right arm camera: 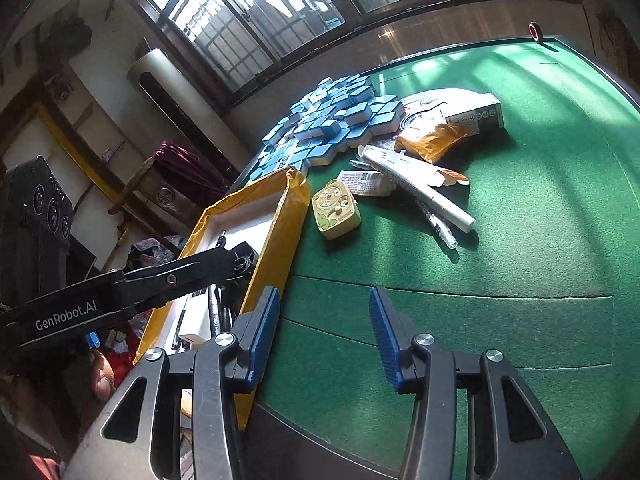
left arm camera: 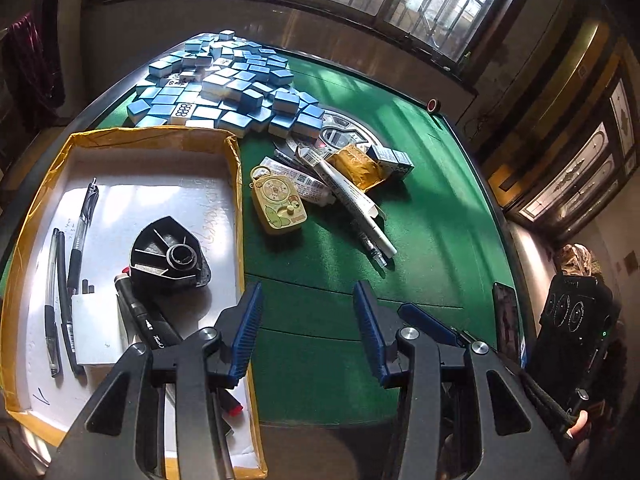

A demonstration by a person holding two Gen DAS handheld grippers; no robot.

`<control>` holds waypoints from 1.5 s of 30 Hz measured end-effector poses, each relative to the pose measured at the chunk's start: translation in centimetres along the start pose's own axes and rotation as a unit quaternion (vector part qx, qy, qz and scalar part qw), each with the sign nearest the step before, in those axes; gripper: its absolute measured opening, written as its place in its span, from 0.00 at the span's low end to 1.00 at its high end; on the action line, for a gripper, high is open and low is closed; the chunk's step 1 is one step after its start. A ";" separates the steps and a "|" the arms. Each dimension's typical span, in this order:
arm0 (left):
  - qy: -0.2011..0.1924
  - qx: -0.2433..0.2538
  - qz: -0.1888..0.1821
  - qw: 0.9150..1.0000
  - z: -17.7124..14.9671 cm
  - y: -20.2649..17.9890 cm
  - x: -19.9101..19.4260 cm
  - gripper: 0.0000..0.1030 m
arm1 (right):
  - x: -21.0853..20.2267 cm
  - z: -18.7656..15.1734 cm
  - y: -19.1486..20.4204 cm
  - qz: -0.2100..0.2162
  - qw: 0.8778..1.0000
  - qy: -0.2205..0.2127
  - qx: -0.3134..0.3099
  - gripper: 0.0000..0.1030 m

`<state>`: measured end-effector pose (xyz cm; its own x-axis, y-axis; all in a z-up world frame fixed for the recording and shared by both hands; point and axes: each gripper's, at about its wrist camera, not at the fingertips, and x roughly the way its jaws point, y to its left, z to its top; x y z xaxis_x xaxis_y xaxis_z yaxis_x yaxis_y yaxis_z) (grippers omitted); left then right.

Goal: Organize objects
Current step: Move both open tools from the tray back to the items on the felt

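Beside tray [left arm camera: 236,168], yellow cartoon-printed case [left arm camera: 278,204].

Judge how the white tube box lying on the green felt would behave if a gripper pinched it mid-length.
The white tube box looks like thin carton, so it may dent under the pads. Its end flap hangs open, so contents could slide out. It rests on other packets, so it may shift them.

My left camera sits low and close over the green table [left arm camera: 420,208], looking down past the box [left arm camera: 236,208] at 9 o'clock. My right camera looks down from further right, tilted. Both see the blue tiles [left arm camera: 224,84] at 12 o'clock and the yellow toy [right arm camera: 335,210].
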<state>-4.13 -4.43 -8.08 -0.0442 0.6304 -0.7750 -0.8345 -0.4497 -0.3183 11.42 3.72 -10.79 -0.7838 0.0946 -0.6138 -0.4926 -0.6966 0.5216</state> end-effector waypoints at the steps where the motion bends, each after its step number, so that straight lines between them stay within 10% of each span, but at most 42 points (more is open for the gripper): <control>1: 0.001 -0.001 0.001 1.000 0.2 -0.2 0.4 0.43 | 0.1 0.0 -0.4 0.001 1.000 0.002 0.003 0.41; 14: 0.026 -0.034 0.043 0.998 2.6 -2.4 5.1 0.43 | 1.8 1.1 -4.5 0.033 0.999 0.032 0.018 0.41; 35: -0.027 -0.095 0.073 0.992 -1.9 -1.7 -0.6 0.43 | 1.3 2.3 -4.8 0.060 0.998 0.012 -0.014 0.45; 45: -0.018 -0.094 0.026 0.995 -4.0 0.5 -1.4 0.43 | 2.3 2.1 -4.3 0.019 0.999 0.020 -0.039 0.46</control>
<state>-2.30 -8.07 -9.31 -0.1080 0.6242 -0.7737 -0.7135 -0.5907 -0.3769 10.92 8.44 -13.23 -0.7850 0.0389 -0.6182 -0.4296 -0.7532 0.4982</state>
